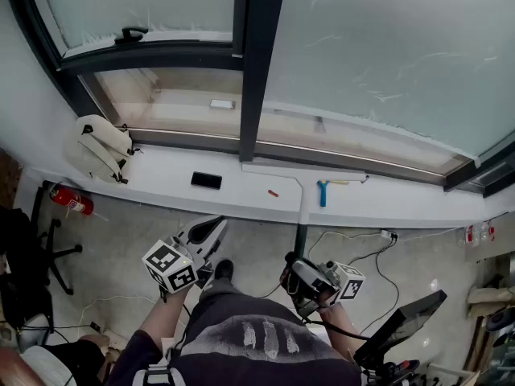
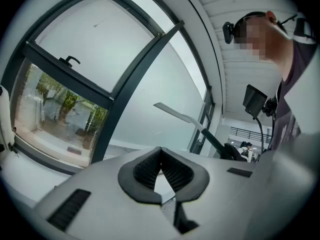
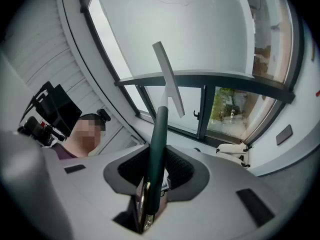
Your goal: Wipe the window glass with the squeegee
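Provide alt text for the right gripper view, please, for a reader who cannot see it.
The right claw is shut on the dark handle of the squeegee, whose white blade rises in front of the frosted window glass.

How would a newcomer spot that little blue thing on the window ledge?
Below the big frosted window runs a long white ledge. Just right of the white squeegee pole lies a small blue T-shaped tool, the only blue thing there; its neighbours are a flat black rectangle and a red scrap.
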Tool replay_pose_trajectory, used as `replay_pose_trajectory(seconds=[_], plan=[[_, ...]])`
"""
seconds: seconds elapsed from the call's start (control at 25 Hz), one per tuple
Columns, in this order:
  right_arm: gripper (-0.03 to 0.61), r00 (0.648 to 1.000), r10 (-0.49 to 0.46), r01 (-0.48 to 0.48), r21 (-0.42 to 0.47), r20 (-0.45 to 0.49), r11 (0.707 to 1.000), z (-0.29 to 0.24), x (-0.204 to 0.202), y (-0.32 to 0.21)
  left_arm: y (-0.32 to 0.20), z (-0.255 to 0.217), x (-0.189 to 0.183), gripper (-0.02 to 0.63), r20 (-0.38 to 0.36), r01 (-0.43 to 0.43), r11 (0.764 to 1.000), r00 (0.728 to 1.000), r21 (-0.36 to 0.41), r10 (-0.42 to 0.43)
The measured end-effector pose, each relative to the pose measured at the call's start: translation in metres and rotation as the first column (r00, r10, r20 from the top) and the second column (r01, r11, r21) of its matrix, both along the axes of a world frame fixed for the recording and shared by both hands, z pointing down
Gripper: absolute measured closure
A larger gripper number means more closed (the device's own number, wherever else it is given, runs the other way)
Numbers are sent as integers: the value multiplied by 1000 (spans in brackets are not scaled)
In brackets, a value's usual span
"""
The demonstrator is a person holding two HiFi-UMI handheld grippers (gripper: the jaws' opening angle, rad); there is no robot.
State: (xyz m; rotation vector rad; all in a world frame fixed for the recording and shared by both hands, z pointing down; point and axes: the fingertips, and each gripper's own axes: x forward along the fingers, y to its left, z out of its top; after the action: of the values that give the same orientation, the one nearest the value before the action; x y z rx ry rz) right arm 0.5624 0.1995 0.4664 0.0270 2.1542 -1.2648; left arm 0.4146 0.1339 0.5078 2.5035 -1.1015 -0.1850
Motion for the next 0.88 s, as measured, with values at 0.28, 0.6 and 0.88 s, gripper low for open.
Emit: replay_pose_trajectory(seconds=[0.28,0.6,0.88], plan=[[479,997,-65,65,0,-30,998,6,11,51,54,-30,22,609,-42,33,999,999,6,-33],[479,978,-166,172,35,-130,984,9,-64,46,48,-29,-44,609,-93,37,999,995,33,-34],[482,964,-132,150,63,-231,987,-10,-163,-26,34,-14,-148,609,-132,29,1000,991,5,-28]])
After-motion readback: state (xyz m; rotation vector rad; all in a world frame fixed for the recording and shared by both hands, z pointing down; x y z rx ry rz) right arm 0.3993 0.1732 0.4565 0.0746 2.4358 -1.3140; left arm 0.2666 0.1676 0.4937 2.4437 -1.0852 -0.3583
